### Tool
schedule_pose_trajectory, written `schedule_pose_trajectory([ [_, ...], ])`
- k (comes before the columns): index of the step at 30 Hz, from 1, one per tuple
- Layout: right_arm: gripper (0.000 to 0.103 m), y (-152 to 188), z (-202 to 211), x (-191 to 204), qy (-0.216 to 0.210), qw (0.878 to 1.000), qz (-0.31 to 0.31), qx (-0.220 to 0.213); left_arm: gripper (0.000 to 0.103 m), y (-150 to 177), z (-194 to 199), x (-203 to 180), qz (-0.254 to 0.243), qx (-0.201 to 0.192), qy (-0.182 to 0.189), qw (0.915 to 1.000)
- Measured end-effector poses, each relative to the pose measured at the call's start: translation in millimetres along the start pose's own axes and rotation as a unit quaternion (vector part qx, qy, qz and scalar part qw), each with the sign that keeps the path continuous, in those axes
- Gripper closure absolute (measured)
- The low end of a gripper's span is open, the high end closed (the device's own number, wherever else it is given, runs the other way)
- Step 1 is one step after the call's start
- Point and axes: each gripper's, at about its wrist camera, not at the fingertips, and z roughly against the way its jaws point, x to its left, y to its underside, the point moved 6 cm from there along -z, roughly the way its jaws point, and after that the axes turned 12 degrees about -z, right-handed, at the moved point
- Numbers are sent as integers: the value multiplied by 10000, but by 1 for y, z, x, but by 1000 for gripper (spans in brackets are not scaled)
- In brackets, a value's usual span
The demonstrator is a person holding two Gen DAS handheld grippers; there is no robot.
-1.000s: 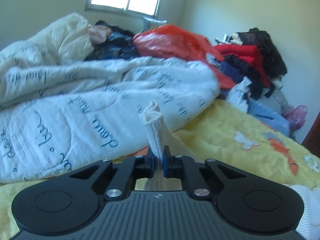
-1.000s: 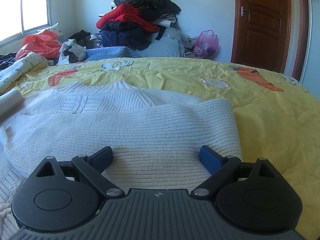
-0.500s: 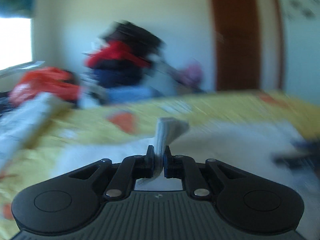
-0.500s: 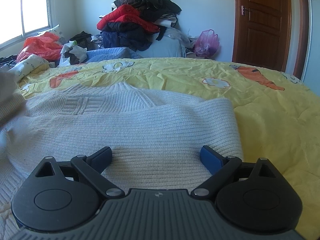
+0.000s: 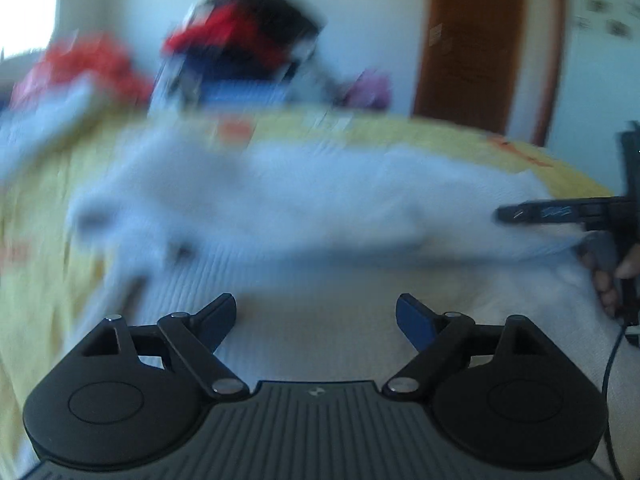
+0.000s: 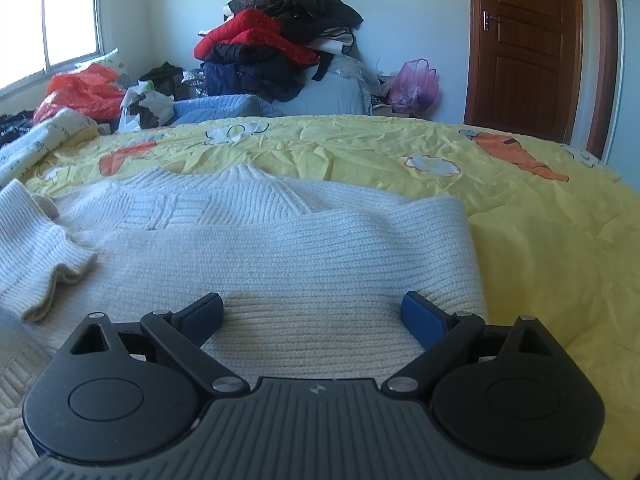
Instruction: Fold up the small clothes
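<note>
Here, both the left gripper (image 5: 316,314) and right gripper (image 6: 312,312) hover with jaws spread, empty, over the white knit sweater (image 6: 280,248). Sweater lies flat on the yellow bedspread (image 6: 540,220); beyond it, clothes pile (image 6: 276,52).

No text, label or number is showing clearly enough to read in either view. Dark script-like marks are running along the white quilt (image 6: 44,136) at the far left of the right wrist view, but they are too small to make out. In the blurred left wrist view, pale markings are showing on the side of the right gripper (image 5: 554,212), smeared past reading. A small emblem is sitting on each gripper's ribbed body, with no letters discernible.
</note>
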Motion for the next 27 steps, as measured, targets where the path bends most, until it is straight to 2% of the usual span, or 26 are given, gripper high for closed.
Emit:
schedule_pose_trajectory([
  [2, 14, -9, 8, 9, 6, 9995, -324, -17, 10, -1, 5, 9, 345, -272, 112, 9990],
  [4, 14, -19, 19, 27, -753, 9921, -998, 134, 9, -2, 2, 13, 560, -281, 169, 9979],
  [6, 12, -23, 19, 51, -1595, 9723, -1554, 704, 7, -2, 1, 15, 644, -324, 205, 9972],
  [8, 14, -19, 7, 74, -2167, 9442, -2001, 1464, 5, -2, 1, 16, 672, -361, 288, 9967],
  [10, 21, -13, -5, 90, -2449, 9186, -2353, 2022, 5, -1, 2, 20, 796, -420, 371, 9953],
  [11, 25, -9, -10, 99, -2530, 9097, -2416, 2239, 5, -1, 2, 21, 868, -454, 409, 9944],
  [12, 28, -6, -16, 105, -2522, 9064, -2403, 2389, 5, -1, 1, 22, 930, -485, 439, 9935],
  [15, 38, 2, -26, 117, -2331, 9138, -2260, 2441, 5, 0, 3, 25, 1063, -546, 497, 9916],
  [18, 82, 2, -28, 119, -2281, 9172, -2201, 2412, 5, 0, 2, 26, 1122, -571, 533, 9906],
  [19, 93, 2, -27, 119, -2290, 9190, -2135, 2397, 5, 0, 2, 27, 1145, -579, 545, 9902],
  [22, 93, -5, -17, 116, -2442, 9245, -1959, 2174, 4, 1, 3, 27, 1181, -595, 566, 9896],
  [27, 93, -53, 10, 91, -2610, 9336, -1813, 1655, 4, 1, 3, 28, 1170, -591, 559, 9898],
])
